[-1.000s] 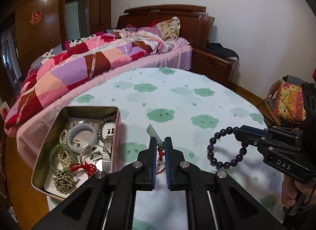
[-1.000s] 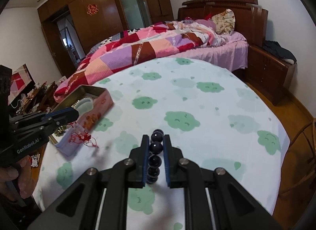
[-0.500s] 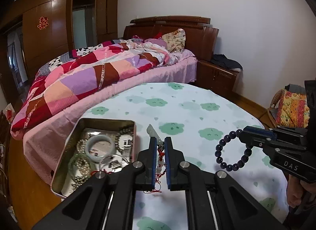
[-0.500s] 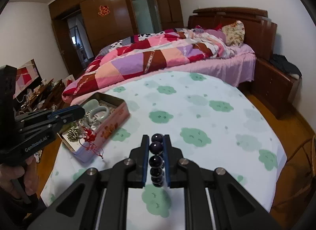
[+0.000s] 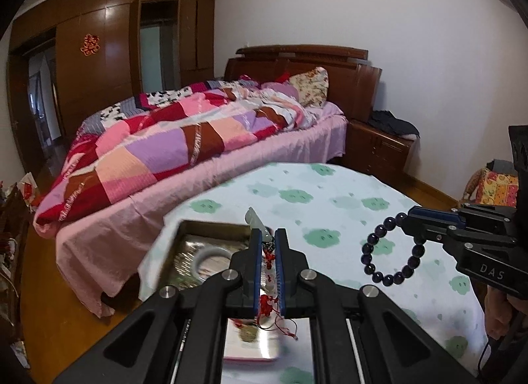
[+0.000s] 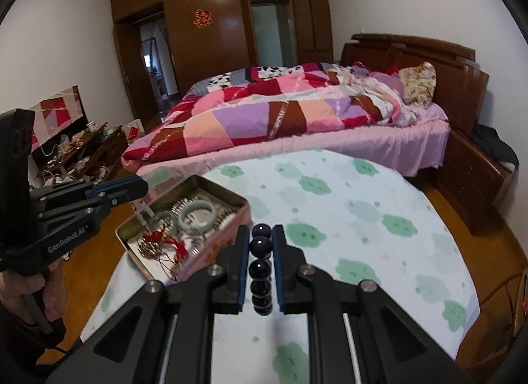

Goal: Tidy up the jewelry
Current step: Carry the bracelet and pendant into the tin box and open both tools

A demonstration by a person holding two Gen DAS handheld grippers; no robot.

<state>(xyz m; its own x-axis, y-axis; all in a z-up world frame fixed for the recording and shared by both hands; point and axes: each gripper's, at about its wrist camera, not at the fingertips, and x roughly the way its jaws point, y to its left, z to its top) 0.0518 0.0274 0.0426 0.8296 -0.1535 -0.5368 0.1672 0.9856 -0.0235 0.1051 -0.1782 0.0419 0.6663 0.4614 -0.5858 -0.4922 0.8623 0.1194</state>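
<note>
Left wrist view shows my left gripper pinching a red-corded pendant, jaws pressed close on it, its cord and tassel dangling below them on a near-vertical long axis. Directly beneath and slightly ahead-left of those jaws sits the open tin box, already holding a pale bangle and other pieces, so I judge the drop is straight down. My right gripper clamps a dark bead bracelet, the loop hanging edge-on between the jaws; from the left camera the same bracelet hangs to the right of my left jaws, apart from them and above the tablecloth. In the right wrist view the tin lies ahead-left of my right jaws, with the left gripper above its near-left part, so the left hand is nearer and should probably release first. Open cloth stretches ahead and right; the tin sits close to the table's left edge, leaving little margin there.
</note>
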